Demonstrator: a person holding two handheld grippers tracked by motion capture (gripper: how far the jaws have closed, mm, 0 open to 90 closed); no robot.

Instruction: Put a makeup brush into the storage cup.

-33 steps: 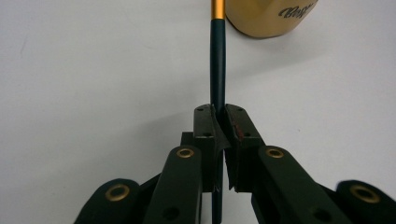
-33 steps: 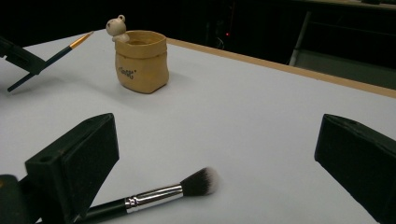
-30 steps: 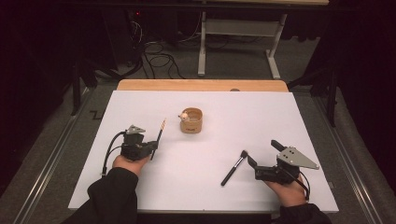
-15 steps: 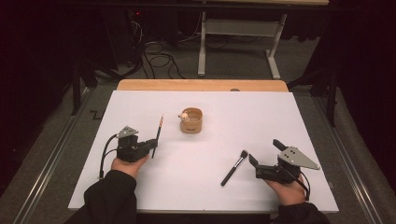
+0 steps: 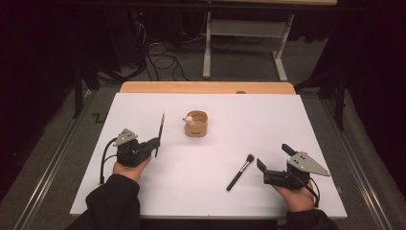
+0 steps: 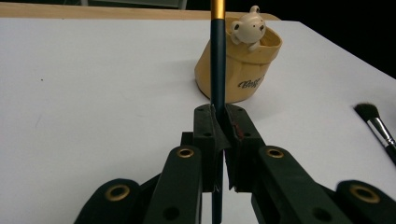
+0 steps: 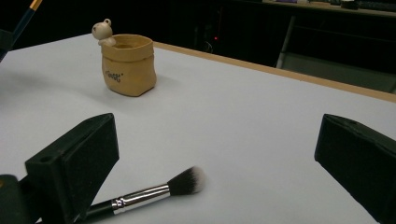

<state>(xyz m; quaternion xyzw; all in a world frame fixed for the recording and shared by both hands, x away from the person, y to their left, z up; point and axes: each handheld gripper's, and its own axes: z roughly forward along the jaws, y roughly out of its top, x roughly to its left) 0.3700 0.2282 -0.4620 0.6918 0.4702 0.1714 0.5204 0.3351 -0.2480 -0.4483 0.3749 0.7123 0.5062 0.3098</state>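
The left tool (image 5: 154, 143) clamps a slim brush (image 5: 160, 132) upright, just left of the bear cup (image 5: 197, 124); the right tool (image 5: 273, 165) gapes wide beside the makeup brush (image 5: 240, 171).

On the desk (image 5: 143, 201) in front of me, the pot (image 5: 197, 124) sits toward the far middle, with a small bear figure (image 5: 189, 118) perched on its left rim. My left gripper (image 5: 155, 143) is near the left edge, its fingers (image 6: 205, 126) clamped on a thin brush (image 5: 160, 132) that stands upright just left of the pot. The makeup brush (image 5: 240, 172) lies flat nearer to me and right of centre, just left of my right gripper (image 5: 274, 157), whose fingers (image 7: 74, 168) stand apart on either side of it.
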